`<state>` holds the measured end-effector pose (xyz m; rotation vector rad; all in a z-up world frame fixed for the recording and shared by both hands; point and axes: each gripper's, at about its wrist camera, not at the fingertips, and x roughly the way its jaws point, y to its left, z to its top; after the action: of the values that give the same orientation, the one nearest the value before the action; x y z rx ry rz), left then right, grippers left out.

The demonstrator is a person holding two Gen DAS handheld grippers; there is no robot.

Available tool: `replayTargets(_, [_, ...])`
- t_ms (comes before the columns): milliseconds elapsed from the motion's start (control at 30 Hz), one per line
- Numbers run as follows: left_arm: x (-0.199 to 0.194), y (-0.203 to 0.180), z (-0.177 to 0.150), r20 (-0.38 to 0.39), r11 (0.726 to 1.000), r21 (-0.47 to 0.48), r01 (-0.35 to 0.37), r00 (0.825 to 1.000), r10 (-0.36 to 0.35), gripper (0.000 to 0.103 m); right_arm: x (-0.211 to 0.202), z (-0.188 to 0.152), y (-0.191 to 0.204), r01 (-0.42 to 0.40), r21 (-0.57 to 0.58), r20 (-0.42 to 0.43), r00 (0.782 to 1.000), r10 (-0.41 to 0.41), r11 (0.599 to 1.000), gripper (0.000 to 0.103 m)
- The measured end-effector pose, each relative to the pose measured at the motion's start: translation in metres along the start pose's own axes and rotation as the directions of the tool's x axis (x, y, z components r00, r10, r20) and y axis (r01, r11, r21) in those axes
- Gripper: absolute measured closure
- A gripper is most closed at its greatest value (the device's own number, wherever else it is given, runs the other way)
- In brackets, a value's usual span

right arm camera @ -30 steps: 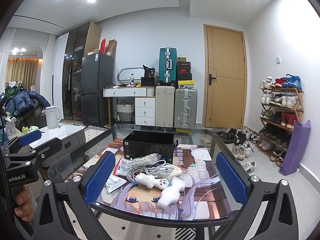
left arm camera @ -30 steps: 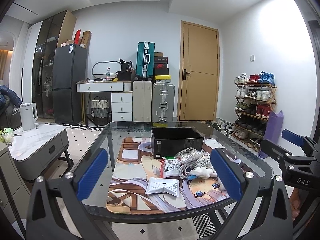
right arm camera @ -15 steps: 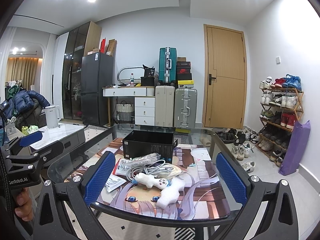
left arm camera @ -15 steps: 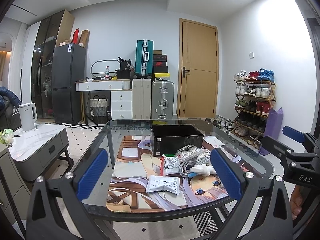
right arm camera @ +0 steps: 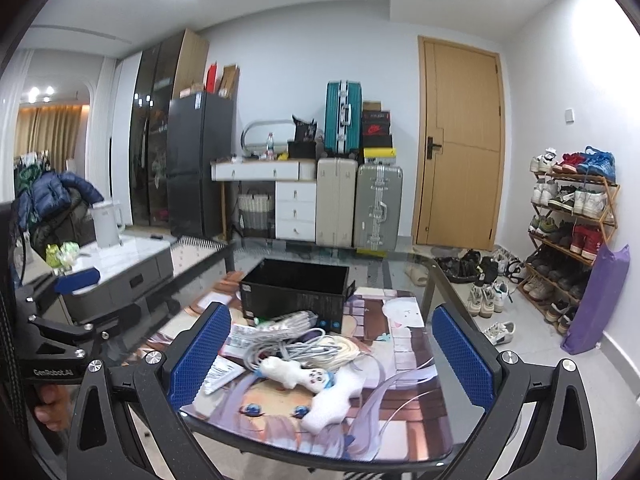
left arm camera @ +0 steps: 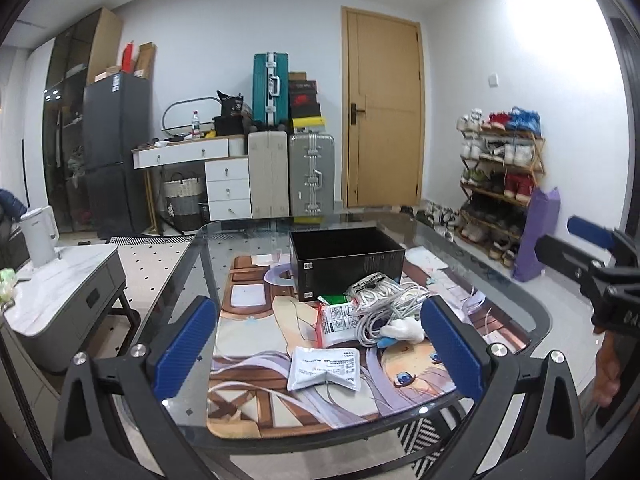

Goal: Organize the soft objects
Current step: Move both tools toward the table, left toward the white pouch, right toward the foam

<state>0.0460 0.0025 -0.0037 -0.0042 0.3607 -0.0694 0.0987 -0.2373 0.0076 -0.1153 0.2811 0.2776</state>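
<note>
both our grippers, left gripper (left arm camera: 318, 350) and right gripper (right arm camera: 332, 354), hang spread wide, holding nothing. we see the cable bundle (right arm camera: 298, 346) at mid-frame, just below the black box (right arm camera: 294, 294).

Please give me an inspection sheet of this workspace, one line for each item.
Surface: glass table with printed mat.
Job's things: white plush toy, white packet, red-edged packet lie in front of the black box, which looks empty.
Clutter: nothing seen.
Grippers: left gripper and right gripper open, holding nothing.
Cables: grey cable bundle beside the toy.
Surroundings: suitcases, shoe rack, door.
</note>
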Motion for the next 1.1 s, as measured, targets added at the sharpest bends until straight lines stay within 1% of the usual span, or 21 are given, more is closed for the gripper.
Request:
replayTargets(33, [0.006, 0.0, 0.002, -0.02, 1.0, 0.011, 0.003, 1.0, -0.003, 0.0, 0.007, -0.001, -0.001, 0.0, -0.003, -0.012, 1.0, 0.0, 1.0, 0.001])
replayTargets(100, [0.02, 0.0, 0.005, -0.073, 1.0, 0.021, 0.02, 0.997, -0.019, 0.0, 0.028, 0.001, -0.005, -0.005, -0.017, -0.073, 0.997, 0.004, 1.0, 0.001])
replayTargets(167, [0.037, 0.0, 0.006, -0.145, 0.999, 0.017, 0.043, 0.989, -0.04, 0.0, 0.053, 0.001, -0.011, -0.01, -0.025, -0.146, 0.989, 0.006, 1.0, 0.001])
replayTargets(200, [0.047, 0.002, 0.006, -0.185, 0.999, 0.007, 0.054, 0.981, -0.052, 0.0, 0.06, 0.0, -0.013, -0.013, -0.024, -0.164, 0.986, 0.009, 1.0, 0.001])
replayTargets(267, [0.065, 0.007, 0.004, -0.265, 0.997, -0.035, 0.075, 0.961, -0.082, 0.0, 0.079, -0.002, -0.019, -0.015, -0.026, -0.216, 0.976, 0.009, 1.0, 0.001])
replayTargets(300, [0.076, 0.011, 0.002, -0.312, 0.995, -0.06, 0.081, 0.945, -0.096, 0.0, 0.088, -0.003, -0.022, -0.019, -0.027, -0.237, 0.971, 0.012, 0.999, 0.001])
replayTargets(367, [0.092, 0.015, -0.004, -0.371, 0.995, -0.076, 0.063, 0.925, -0.087, 0.0, 0.097, -0.005, -0.024, -0.028, -0.017, -0.265, 0.964, 0.023, 0.999, 0.001])
replayTargets(400, [0.098, 0.017, -0.006, -0.391, 0.995, -0.082, 0.052, 0.917, -0.08, 0.0, 0.108, -0.01, -0.026, -0.038, 0.003, -0.305, 0.952, 0.038, 0.999, 0.001])
replayTargets(433, [0.101, 0.017, -0.009, -0.405, 0.995, -0.087, 0.049, 0.911, -0.081, 0.0, 0.111, -0.012, -0.026, -0.044, 0.011, -0.319, 0.947, 0.045, 0.999, 0.001])
replayTargets(500, [0.109, 0.017, -0.014, -0.439, 0.994, -0.092, 0.065, 0.893, -0.099, 0.0, 0.123, -0.022, -0.026, -0.072, 0.032, -0.376, 0.923, 0.079, 0.997, 0.001])
replayTargets(533, [0.113, 0.014, -0.017, -0.449, 0.994, -0.082, 0.07, 0.888, -0.099, 0.0, 0.13, -0.028, -0.025, -0.088, 0.04, -0.406, 0.909, 0.097, 0.995, 0.001])
replayTargets(600, [0.117, 0.009, -0.023, -0.466, 0.996, -0.051, 0.075, 0.88, -0.09, 0.0, 0.142, -0.041, -0.023, -0.096, 0.041, -0.451, 0.886, 0.105, 0.994, 0.001])
replayTargets(633, [0.119, 0.009, -0.025, -0.47, 0.996, -0.04, 0.079, 0.878, -0.088, 0.0, 0.144, -0.045, -0.023, -0.098, 0.042, -0.462, 0.881, 0.106, 0.994, 0.001])
replayTargets(700, [0.122, 0.006, -0.031, -0.487, 0.995, -0.026, 0.092, 0.868, -0.093, 0.0, 0.152, -0.06, -0.022, -0.112, 0.048, -0.497, 0.859, 0.121, 0.993, 0.001])
replayTargets(767, [0.124, 0.008, -0.036, -0.5, 0.995, -0.024, 0.094, 0.861, -0.094, 0.0, 0.154, -0.067, -0.023, -0.112, 0.059, -0.518, 0.846, 0.126, 0.992, 0.001])
replayTargets(833, [0.128, 0.011, -0.038, -0.508, 0.996, -0.029, 0.081, 0.857, -0.084, 0.0, 0.153, -0.071, -0.021, -0.117, 0.071, -0.533, 0.835, 0.137, 0.991, 0.001])
replayTargets(900, [0.131, 0.015, -0.041, -0.517, 0.995, -0.045, 0.084, 0.85, -0.095, 0.0, 0.152, -0.077, -0.019, -0.122, 0.081, -0.543, 0.827, 0.146, 0.989, 0.001])
replayTargets(967, [0.134, 0.018, -0.044, -0.527, 0.995, -0.052, 0.085, 0.844, -0.1, 0.0, 0.149, -0.078, -0.018, -0.121, 0.084, -0.544, 0.826, 0.147, 0.989, 0.001])
replayTargets(1067, [0.134, 0.022, -0.049, -0.55, 0.995, -0.062, 0.081, 0.829, -0.102, 0.0, 0.145, -0.077, -0.017, -0.124, 0.076, -0.544, 0.827, 0.145, 0.989, 0.001])
replayTargets(1100, [0.134, 0.023, -0.05, -0.553, 0.995, -0.066, 0.08, 0.827, -0.103, 0.0, 0.145, -0.077, -0.015, -0.125, 0.07, -0.543, 0.828, 0.143, 0.99, 0.001])
